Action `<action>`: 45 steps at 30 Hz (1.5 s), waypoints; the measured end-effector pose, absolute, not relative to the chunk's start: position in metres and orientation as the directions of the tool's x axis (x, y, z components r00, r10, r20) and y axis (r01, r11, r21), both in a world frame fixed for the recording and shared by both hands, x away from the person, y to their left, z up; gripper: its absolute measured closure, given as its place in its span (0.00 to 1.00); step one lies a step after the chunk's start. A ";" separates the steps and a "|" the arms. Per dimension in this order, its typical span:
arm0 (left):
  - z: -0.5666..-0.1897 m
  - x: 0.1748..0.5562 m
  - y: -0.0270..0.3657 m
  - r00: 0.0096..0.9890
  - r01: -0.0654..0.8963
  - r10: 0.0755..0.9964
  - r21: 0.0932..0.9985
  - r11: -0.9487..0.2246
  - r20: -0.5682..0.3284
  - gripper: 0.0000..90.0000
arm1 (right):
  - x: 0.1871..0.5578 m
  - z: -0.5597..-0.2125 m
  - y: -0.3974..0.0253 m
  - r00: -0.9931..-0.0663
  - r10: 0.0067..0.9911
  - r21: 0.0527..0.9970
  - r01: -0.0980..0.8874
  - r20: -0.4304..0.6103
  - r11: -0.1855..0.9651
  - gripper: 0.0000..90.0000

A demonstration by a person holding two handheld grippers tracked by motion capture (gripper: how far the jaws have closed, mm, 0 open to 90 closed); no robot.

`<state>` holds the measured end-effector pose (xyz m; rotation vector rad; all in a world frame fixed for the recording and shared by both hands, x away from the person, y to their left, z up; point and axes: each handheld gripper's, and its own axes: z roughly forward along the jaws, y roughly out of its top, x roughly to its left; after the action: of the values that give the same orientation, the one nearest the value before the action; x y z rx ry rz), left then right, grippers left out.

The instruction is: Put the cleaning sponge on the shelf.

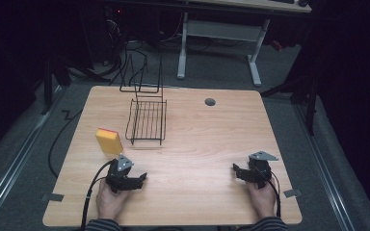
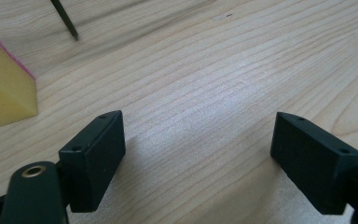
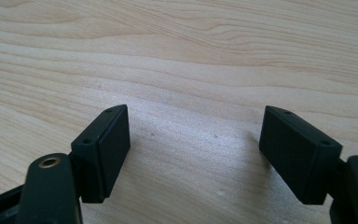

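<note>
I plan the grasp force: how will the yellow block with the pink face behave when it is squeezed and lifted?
The yellow block looks like a sponge, so it probably compresses between the jaws and weighs little. Its flat faces and sharp corner suggest it will not roll. It seems to stand on edge, so a push may tip it.

A wire rack [image 1: 146, 121] sat on the table [image 1: 202, 144] toward eleven o'clock from its centre. A yellow sponge [image 1: 108, 140] lay near the rack, at its eight o'clock. A grommet [image 1: 210, 102] marked one o'clock.
</note>
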<state>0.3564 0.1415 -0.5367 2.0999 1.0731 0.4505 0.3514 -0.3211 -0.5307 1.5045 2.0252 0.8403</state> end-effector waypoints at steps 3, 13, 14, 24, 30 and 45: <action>-0.537 0.356 0.142 0.592 0.554 0.806 0.735 -0.391 -0.018 0.21 | 0.351 -0.531 -0.321 -0.282 0.959 0.716 0.666 -0.016 0.208 0.28; -0.537 0.356 0.141 0.580 0.559 0.814 0.737 -0.380 -0.020 0.22 | 0.351 -0.531 -0.321 -0.282 0.959 0.716 0.666 -0.016 0.208 0.28; -0.537 0.356 0.141 0.577 0.561 0.817 0.737 -0.378 -0.020 0.21 | 0.351 -0.531 -0.321 -0.283 0.959 0.716 0.666 -0.016 0.209 0.28; -0.537 0.356 0.135 0.552 0.577 0.833 0.730 -0.365 -0.020 0.17 | 0.351 -0.531 -0.321 -0.282 0.959 0.716 0.666 -0.016 0.208 0.28; -0.537 0.355 0.134 0.557 0.574 0.830 0.731 -0.368 -0.020 0.17 | 0.351 -0.531 -0.321 -0.283 0.959 0.716 0.666 -0.016 0.209 0.27; -0.528 0.353 0.137 0.551 0.590 0.832 0.736 -0.332 -0.066 0.18 | 0.352 -0.531 -0.321 -0.286 0.958 0.717 0.665 -0.017 0.211 0.27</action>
<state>0.3525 0.1367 -0.5275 2.0521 1.1404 0.4205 0.3515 -0.3212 -0.5307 1.5001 2.0286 0.8420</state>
